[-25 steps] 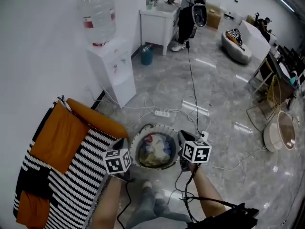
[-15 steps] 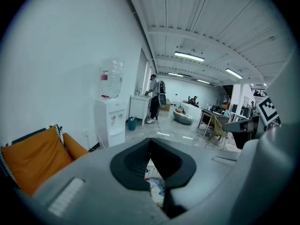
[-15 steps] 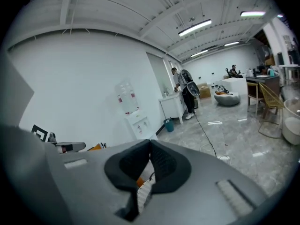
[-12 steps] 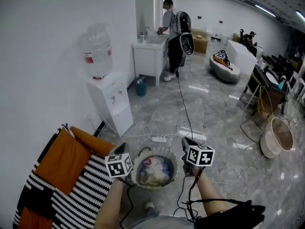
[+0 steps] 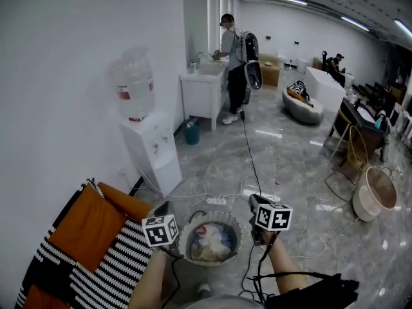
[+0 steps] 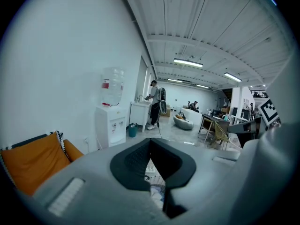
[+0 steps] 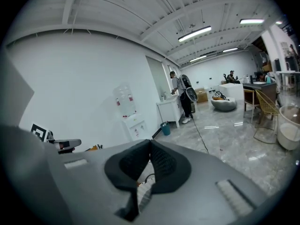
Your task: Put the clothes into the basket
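A round woven basket [image 5: 184,235] sits on the floor between my two arms, filled with mixed light and blue clothes [image 5: 210,241]. My left gripper [image 5: 163,207] hovers above the basket's left rim, and my right gripper [image 5: 252,202] above its right rim. In the left gripper view the left gripper [image 6: 150,142] has its jaws closed tip to tip with nothing between them. A strip of the clothes [image 6: 156,192] shows below the jaws. The right gripper [image 7: 150,143] is likewise shut and empty in the right gripper view.
An orange sofa with a black-and-white striped throw [image 5: 96,240] stands left of the basket. A water dispenser [image 5: 151,153] is against the wall. A power strip and cables [image 5: 217,200] lie on the floor beyond the basket. A person [image 5: 230,56] stands at a far sink. A pale tub [image 5: 373,192] sits at the right.
Both grippers have lifted up and away from the basket. The head view has tilted up, so the basket sits lower and smaller in it.
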`<state>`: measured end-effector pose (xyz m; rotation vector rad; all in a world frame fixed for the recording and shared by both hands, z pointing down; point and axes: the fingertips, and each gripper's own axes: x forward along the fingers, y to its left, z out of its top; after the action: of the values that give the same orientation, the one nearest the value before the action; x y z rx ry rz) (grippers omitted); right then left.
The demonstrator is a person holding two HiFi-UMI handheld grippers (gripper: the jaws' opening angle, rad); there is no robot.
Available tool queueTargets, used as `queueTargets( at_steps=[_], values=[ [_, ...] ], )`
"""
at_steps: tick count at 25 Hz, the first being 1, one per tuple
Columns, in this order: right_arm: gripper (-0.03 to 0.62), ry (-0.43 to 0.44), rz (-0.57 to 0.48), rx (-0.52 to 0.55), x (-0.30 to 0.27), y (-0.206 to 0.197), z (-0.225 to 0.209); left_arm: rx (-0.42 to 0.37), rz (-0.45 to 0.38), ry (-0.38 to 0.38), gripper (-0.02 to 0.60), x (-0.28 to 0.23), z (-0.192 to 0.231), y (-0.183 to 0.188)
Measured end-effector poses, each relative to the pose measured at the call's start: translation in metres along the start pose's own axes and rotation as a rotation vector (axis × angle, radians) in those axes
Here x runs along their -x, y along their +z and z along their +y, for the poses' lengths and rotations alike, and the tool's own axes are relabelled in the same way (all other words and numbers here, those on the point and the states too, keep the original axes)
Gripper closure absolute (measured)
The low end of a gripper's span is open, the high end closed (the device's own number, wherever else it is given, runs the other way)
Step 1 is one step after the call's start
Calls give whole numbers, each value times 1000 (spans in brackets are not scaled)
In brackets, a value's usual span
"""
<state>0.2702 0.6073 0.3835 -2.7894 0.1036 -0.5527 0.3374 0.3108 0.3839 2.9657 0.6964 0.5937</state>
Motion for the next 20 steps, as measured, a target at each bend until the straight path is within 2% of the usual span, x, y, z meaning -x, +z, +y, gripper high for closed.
queueTargets(
  at_steps=[3,20],
  values=[
    [591,-25,16,35,-2,-2,3,-6,6,-1,575,-1,1,0],
    [591,-85,24,63,-15,2,6,23,16,-13,575,-16,14,-6]
  ],
)
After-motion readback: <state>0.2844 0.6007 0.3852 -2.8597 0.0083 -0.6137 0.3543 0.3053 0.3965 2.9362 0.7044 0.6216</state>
